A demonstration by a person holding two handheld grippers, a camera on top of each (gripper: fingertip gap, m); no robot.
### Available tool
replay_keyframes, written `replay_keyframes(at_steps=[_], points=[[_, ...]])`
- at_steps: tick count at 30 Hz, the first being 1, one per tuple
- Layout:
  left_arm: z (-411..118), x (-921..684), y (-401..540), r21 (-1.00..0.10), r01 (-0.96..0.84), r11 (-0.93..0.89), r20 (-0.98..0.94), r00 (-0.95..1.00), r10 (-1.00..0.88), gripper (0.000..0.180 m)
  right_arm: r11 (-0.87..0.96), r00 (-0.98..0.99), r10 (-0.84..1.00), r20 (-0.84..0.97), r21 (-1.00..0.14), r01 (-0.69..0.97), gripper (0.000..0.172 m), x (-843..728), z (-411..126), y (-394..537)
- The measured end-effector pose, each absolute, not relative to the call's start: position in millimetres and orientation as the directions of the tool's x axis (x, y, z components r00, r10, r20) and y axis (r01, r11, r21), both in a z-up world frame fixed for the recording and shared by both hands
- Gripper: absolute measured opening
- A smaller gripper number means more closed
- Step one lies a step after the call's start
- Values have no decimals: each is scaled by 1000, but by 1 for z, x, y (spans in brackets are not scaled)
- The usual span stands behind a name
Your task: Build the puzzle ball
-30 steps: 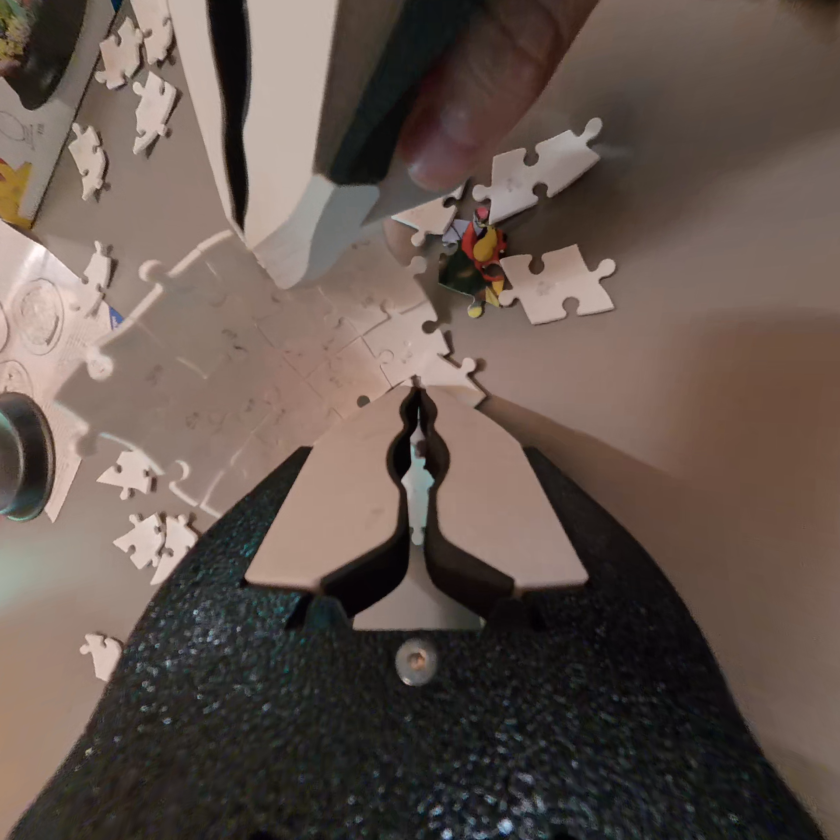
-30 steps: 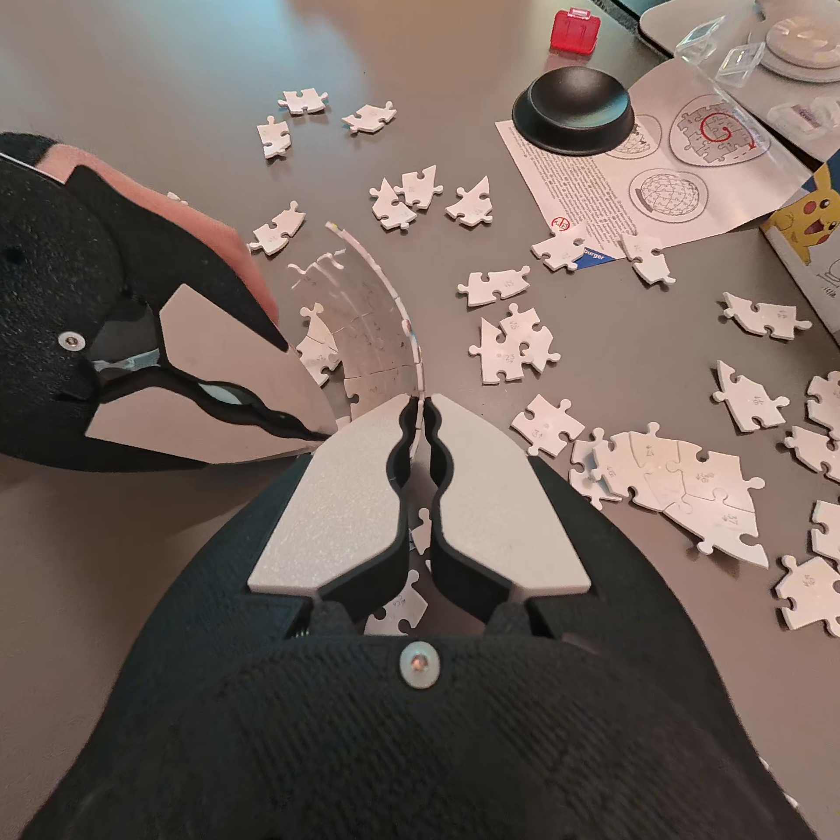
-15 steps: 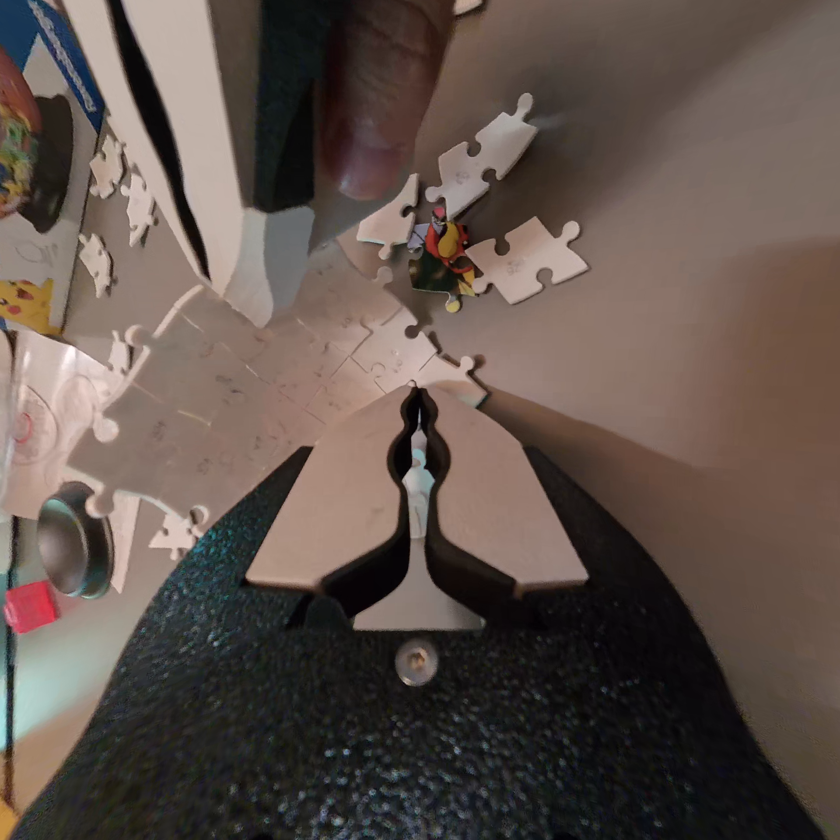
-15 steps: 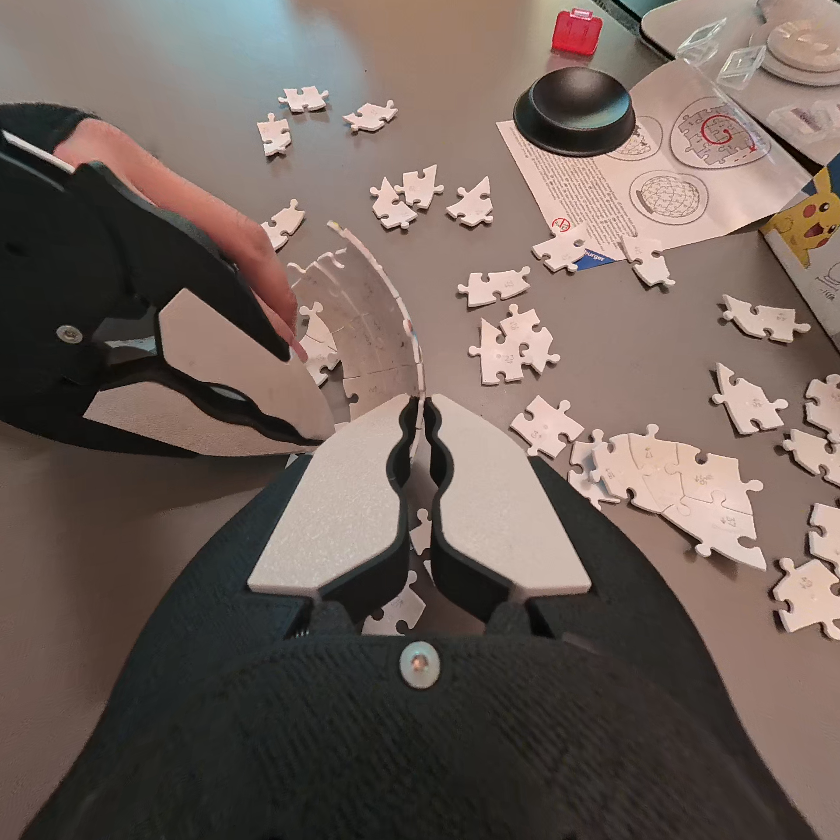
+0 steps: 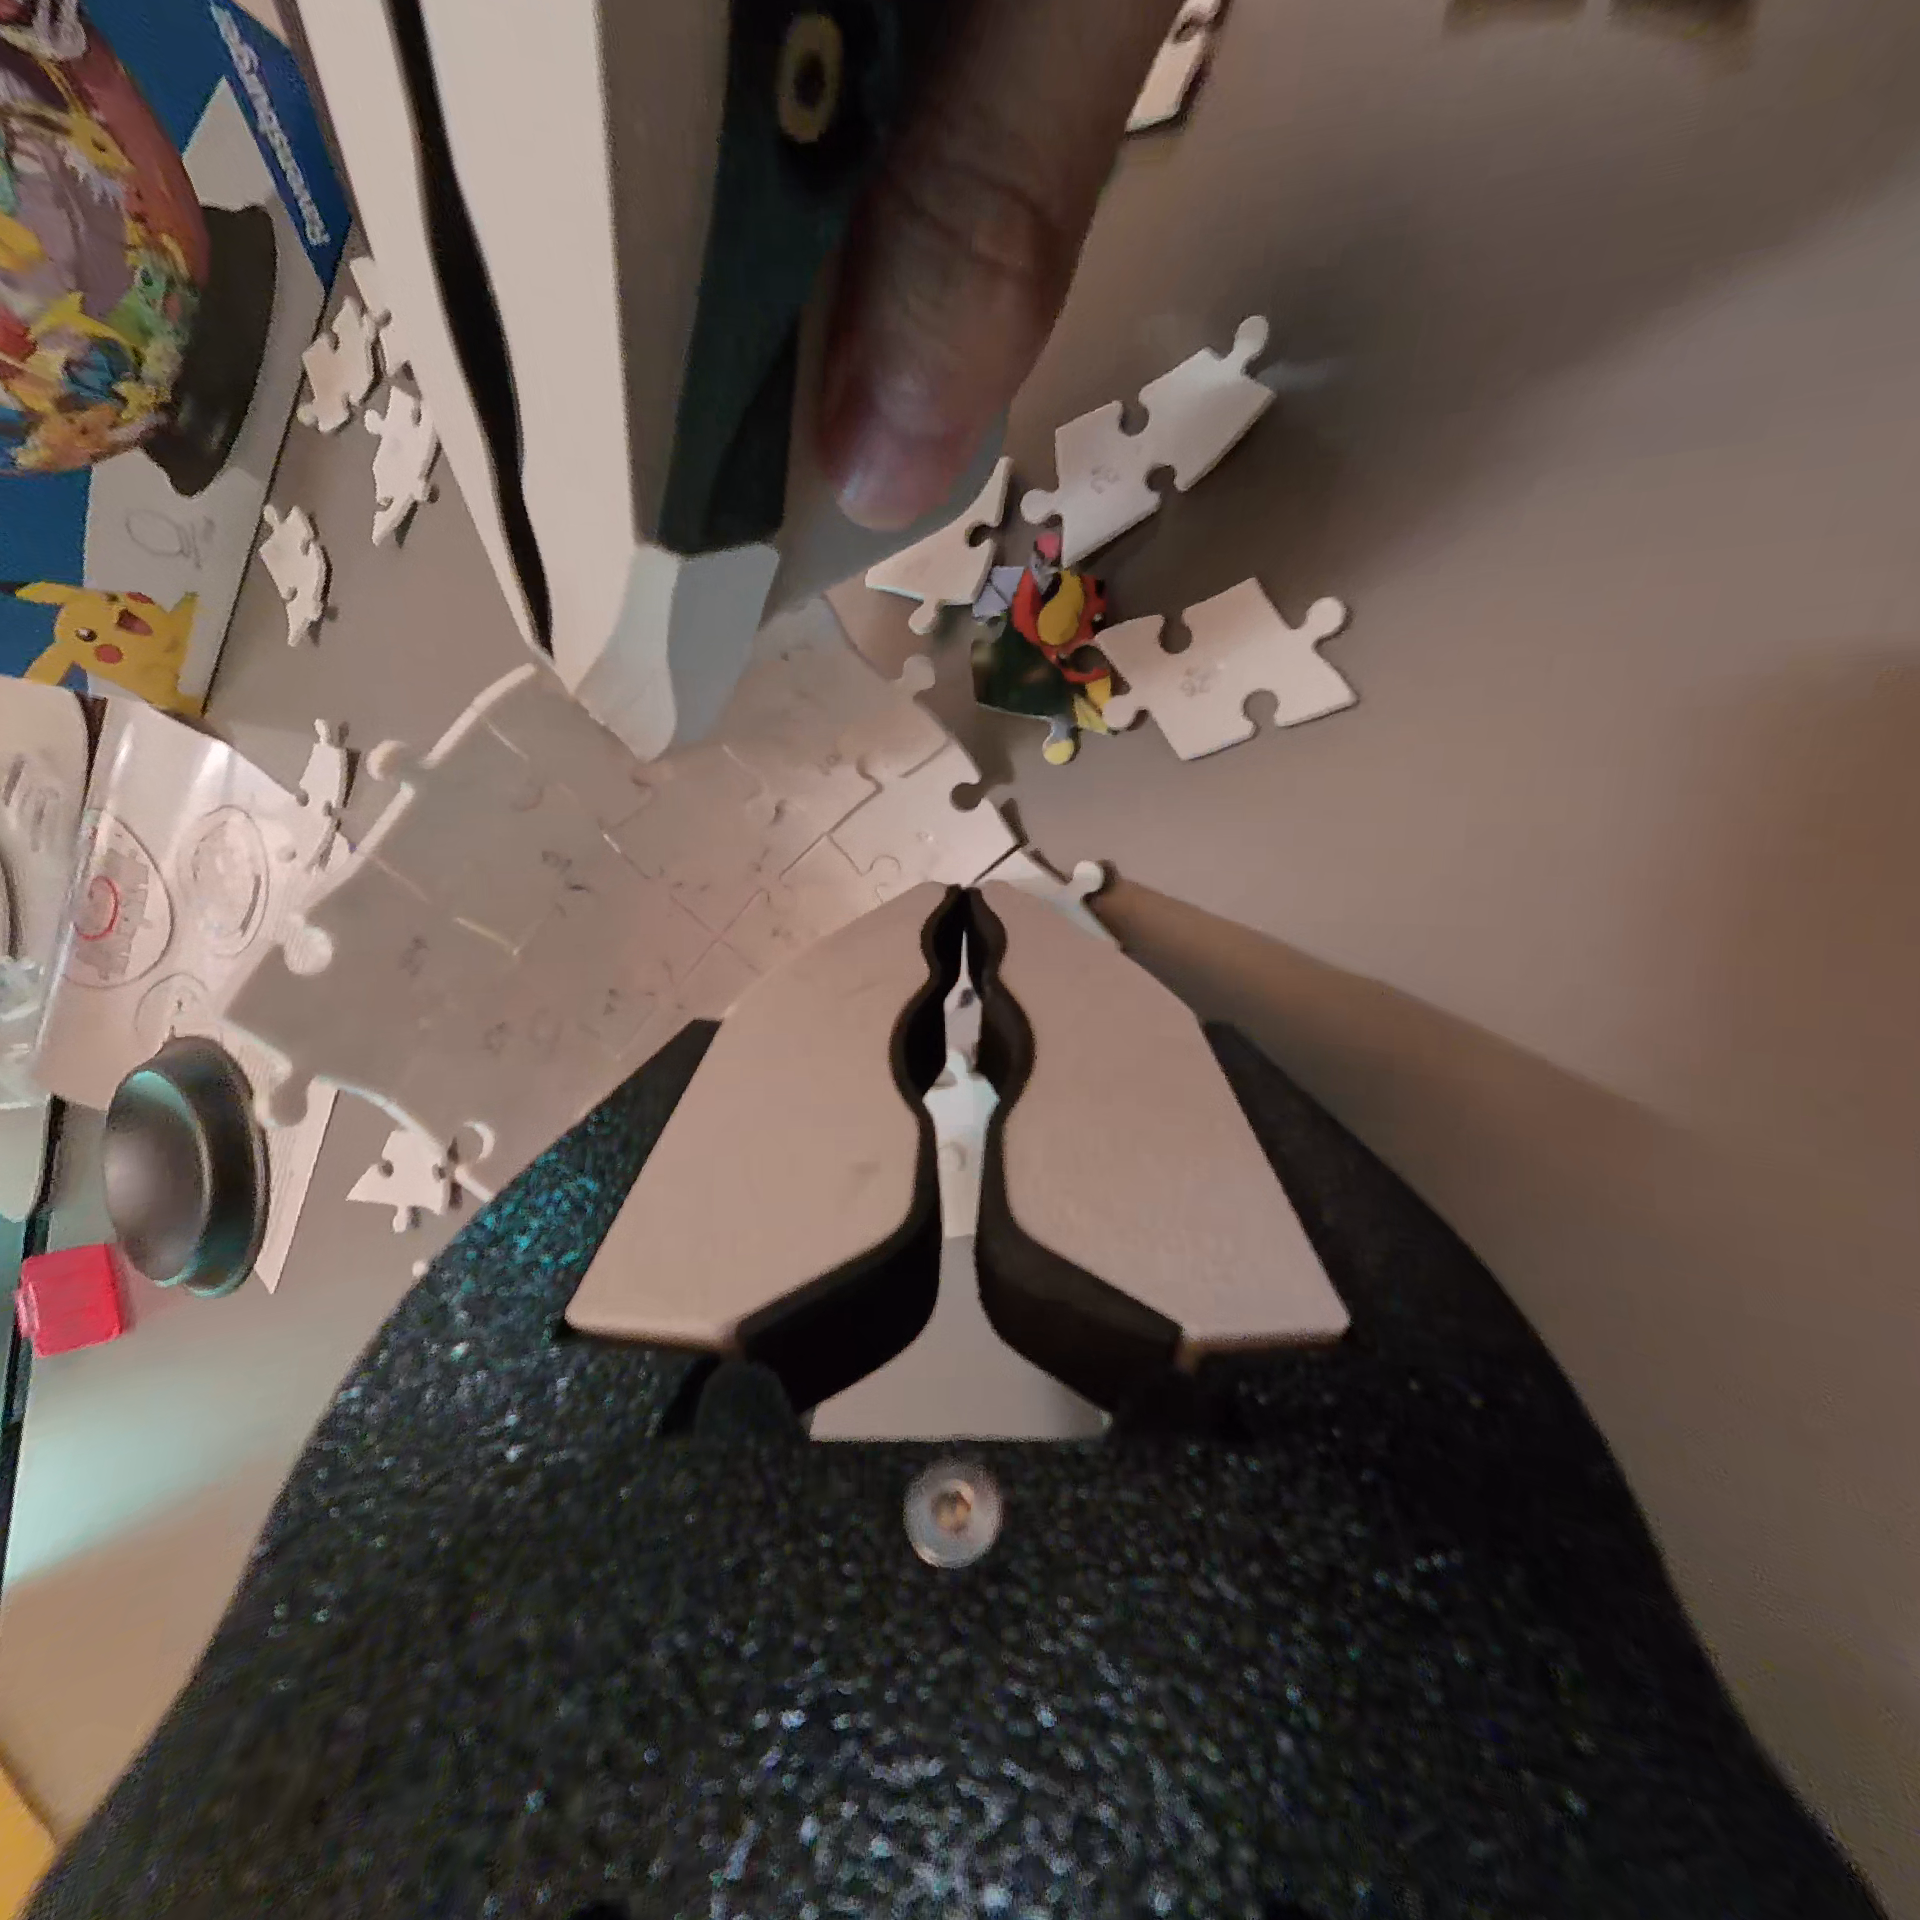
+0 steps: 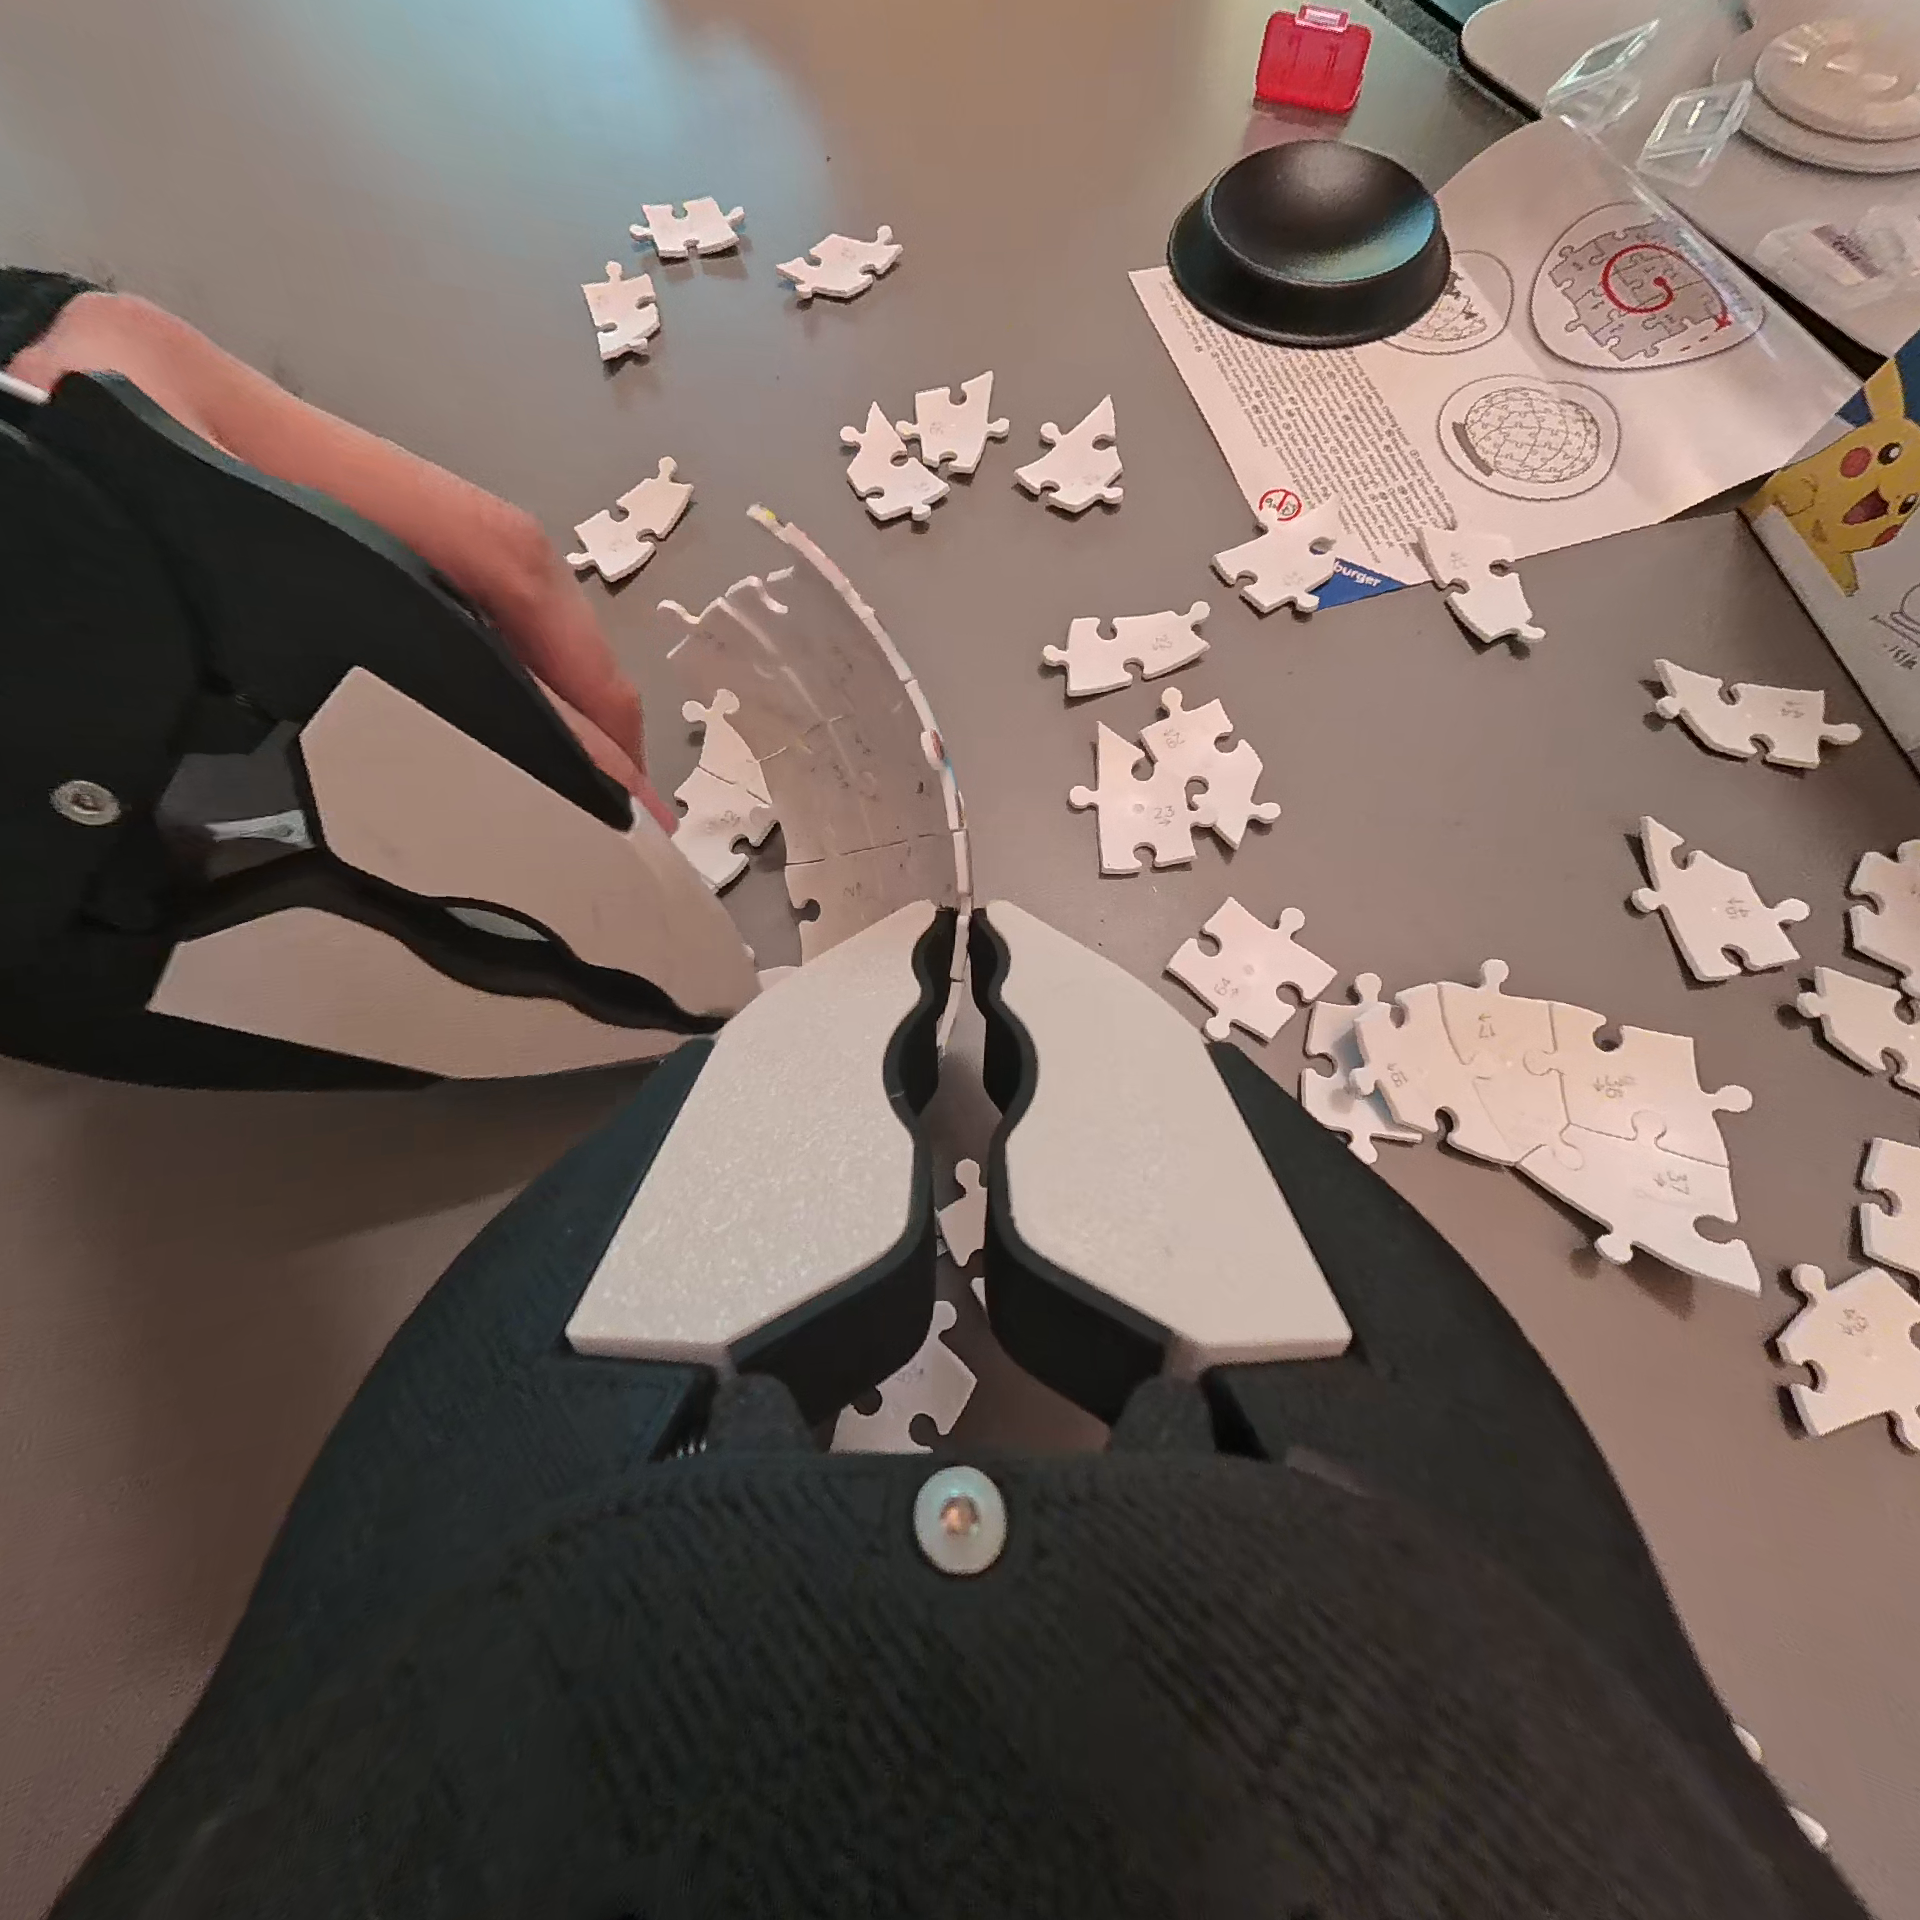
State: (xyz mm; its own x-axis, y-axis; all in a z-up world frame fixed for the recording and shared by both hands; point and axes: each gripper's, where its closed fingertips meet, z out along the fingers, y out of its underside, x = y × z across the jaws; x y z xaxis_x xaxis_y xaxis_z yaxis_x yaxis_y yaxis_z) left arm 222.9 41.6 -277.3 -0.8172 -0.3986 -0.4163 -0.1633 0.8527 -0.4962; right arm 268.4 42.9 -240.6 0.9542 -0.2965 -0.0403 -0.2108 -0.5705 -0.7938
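Note:
A curved, joined section of white puzzle pieces (image 6: 862, 769) stands on edge on the grey table (image 6: 312, 156). My right gripper (image 6: 961, 920) is shut on its near rim. My left gripper (image 5: 964, 896) is shut on a white piece at the section's (image 5: 623, 883) lower edge; a knob of that piece (image 5: 1086, 878) sticks out beside the fingertip. In the right wrist view the left gripper (image 6: 727, 1013) comes in from the left, with a person's hand (image 6: 436, 540) behind it. In the left wrist view the right gripper's fingertip (image 5: 665, 665) and a person's finger (image 5: 935, 312) are above the section.
Several loose white pieces (image 6: 1164, 800) lie around, with a flat joined patch (image 6: 1558, 1112) at the right. One piece lies colour side up (image 5: 1049, 644). A black round stand (image 6: 1309, 244), an instruction sheet (image 6: 1455, 416), a red cube (image 6: 1309, 52) and a picture box (image 5: 125, 312) are farther off. Spacing between my two grippers at the tips: around 6 cm.
The left gripper has swung round the section's edge, so the box, stand and red cube came into its view. Both grippers have stayed shut on the section. The right gripper has barely moved.

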Motion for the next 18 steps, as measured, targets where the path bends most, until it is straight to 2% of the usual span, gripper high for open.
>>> replay_keyframes(at_steps=[1,13,18], points=[[-279,224,44,-487,-178,855,-417,-813,-407,0,-570,954,-297,-41,-794,-212,3,268,-240,43],[-286,224,44,-486,-213,848,-402,-807,-433,0,-568,944,-321,-79,-782,-258,3,267,-242,43],[-286,224,44,-431,-194,881,-443,-805,-394,0,-570,942,-326,-79,-778,-263,3,268,-243,43]])
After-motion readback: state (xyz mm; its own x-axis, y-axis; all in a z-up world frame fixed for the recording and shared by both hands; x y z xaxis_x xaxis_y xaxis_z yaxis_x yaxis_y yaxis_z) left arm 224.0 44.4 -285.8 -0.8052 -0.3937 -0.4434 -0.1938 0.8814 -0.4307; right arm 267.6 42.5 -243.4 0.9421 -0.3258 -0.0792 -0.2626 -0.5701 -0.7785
